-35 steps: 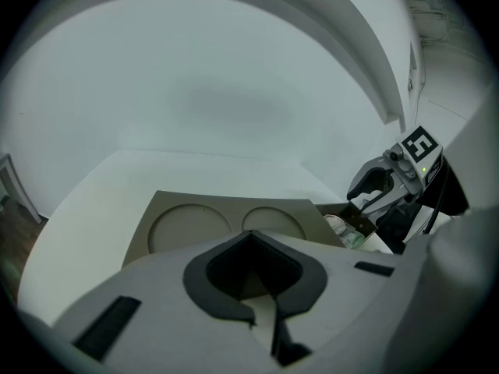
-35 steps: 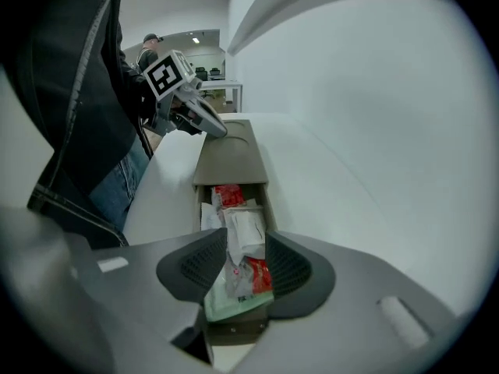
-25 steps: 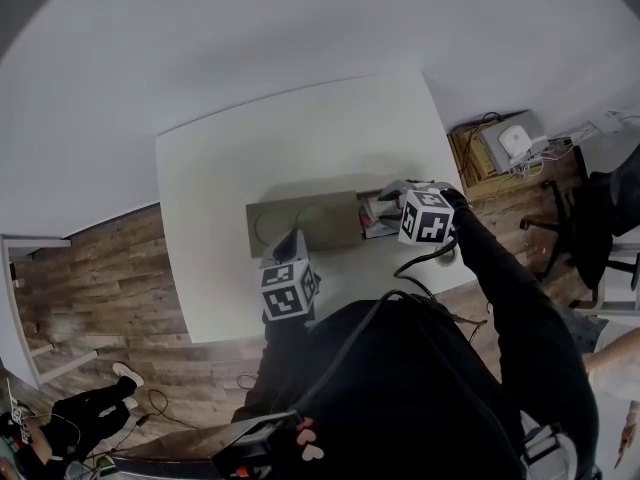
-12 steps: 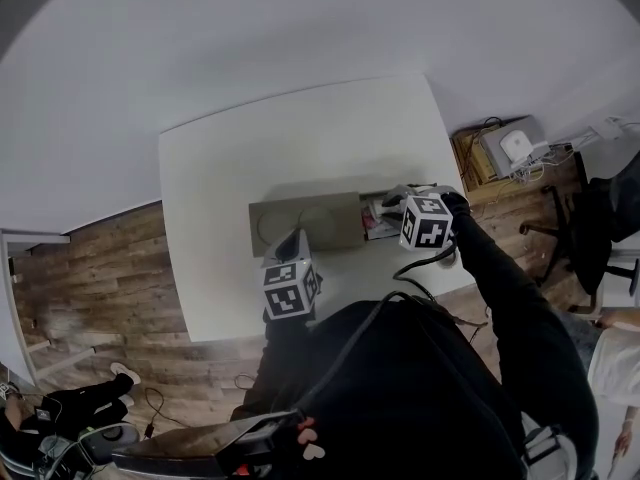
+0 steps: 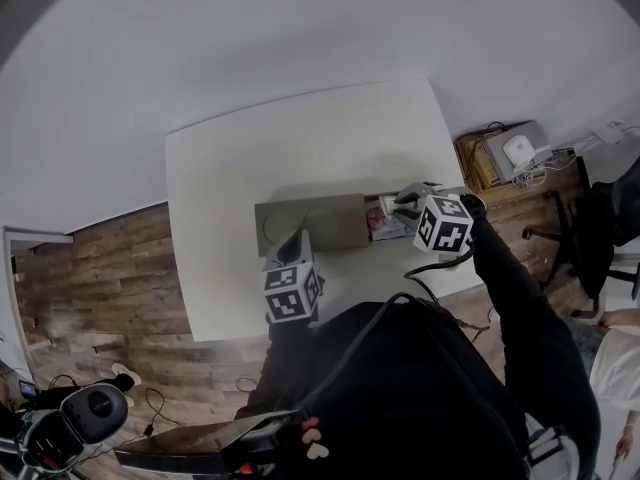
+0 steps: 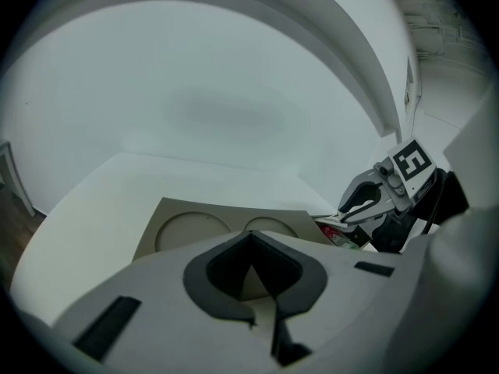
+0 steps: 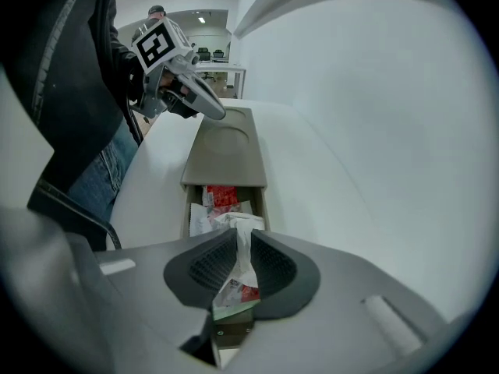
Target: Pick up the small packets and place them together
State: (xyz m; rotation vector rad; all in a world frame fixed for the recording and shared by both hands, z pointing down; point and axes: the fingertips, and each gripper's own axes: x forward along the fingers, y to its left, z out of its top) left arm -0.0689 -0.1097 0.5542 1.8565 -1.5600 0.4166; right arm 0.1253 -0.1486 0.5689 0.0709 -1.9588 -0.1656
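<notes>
My R gripper (image 7: 243,244) has just been closing, and its pads now pinch a small packet (image 7: 234,291) edge-on. It stands upright btwn the jaws, crinkled white top poking past the tips, red/green print lower down. It hangs at about the open compartment (image 7: 185,209) at the near end of the beige box (image 7: 222,142). That's dead ahead at 12 o'clock in the right gripper view, where the other packets (image 7: 221,196) lie in a loose heap. By the look of it I'd say v. light, a thin foil or paper sachet, soft and floppy, prob. slick outside. It could slip or fold over if I only had a corner. Best hold is across the flat body near the middle, not the sealed fringe. My pinch seems about there, though I can't tell how deep it sits. Gentle squeeze only, since the contents might burst if crushed. My L gripper (image 6: 249,240) has its tips pressed together on nothing, hovering over the box lid w/ its two round recesses. From it the R gripper shows at 3 o'clock. The box sits on the white table (image 5: 300,148).
</notes>
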